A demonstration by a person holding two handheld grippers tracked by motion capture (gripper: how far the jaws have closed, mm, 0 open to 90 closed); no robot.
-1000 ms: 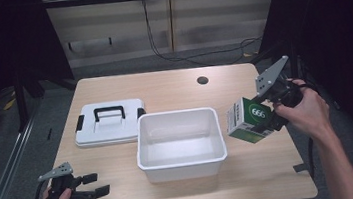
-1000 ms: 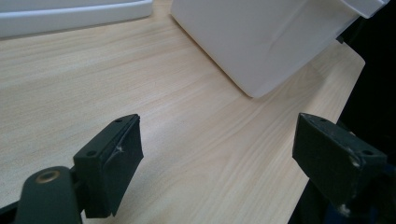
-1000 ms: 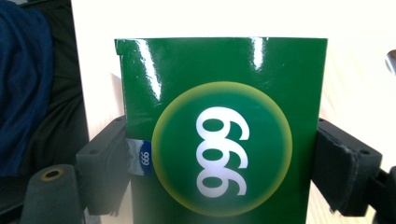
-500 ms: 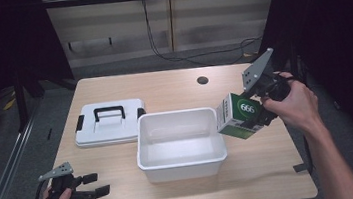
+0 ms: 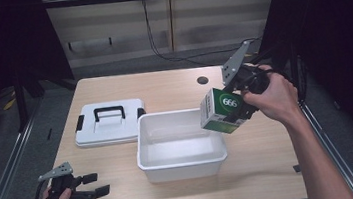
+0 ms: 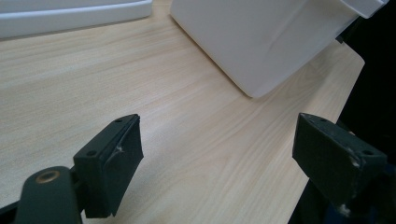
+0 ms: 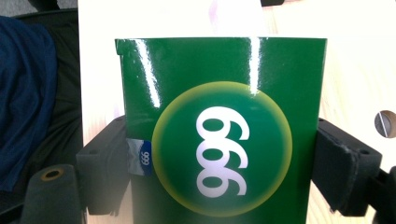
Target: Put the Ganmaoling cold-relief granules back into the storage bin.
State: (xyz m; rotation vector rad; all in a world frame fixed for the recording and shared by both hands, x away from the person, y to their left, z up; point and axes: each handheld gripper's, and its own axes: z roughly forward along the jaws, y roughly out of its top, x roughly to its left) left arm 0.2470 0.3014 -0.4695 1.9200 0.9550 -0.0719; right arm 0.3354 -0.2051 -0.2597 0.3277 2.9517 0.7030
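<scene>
A pale wooden worktop (image 5: 173, 87) is seen across the middle of the high view, with a round cable hole (image 5: 203, 80) toward its upper right. At the centre of the frame an open white rectangular plastic tub (image 5: 179, 144) is placed, and nothing is seen inside it. Just to its left, in the centre-left of the frame, a flat white plastic lid with a black carry handle (image 5: 109, 122) is laid, so the tub is judged already uncovered. A glossy green carton with a white "666" in a yellow-ringed circle (image 5: 222, 110) is held in the air, tilted, over the tub's right rim, clamped between the jaws of the right gripper (image 5: 241, 107); its placing in the tub is judged to be what remains, followed by release. No obstacle is seen between carton and tub. At the lower left of the frame the left gripper (image 5: 96, 185) is held low over the worktop with its jaws spread wide and nothing between them.
</scene>
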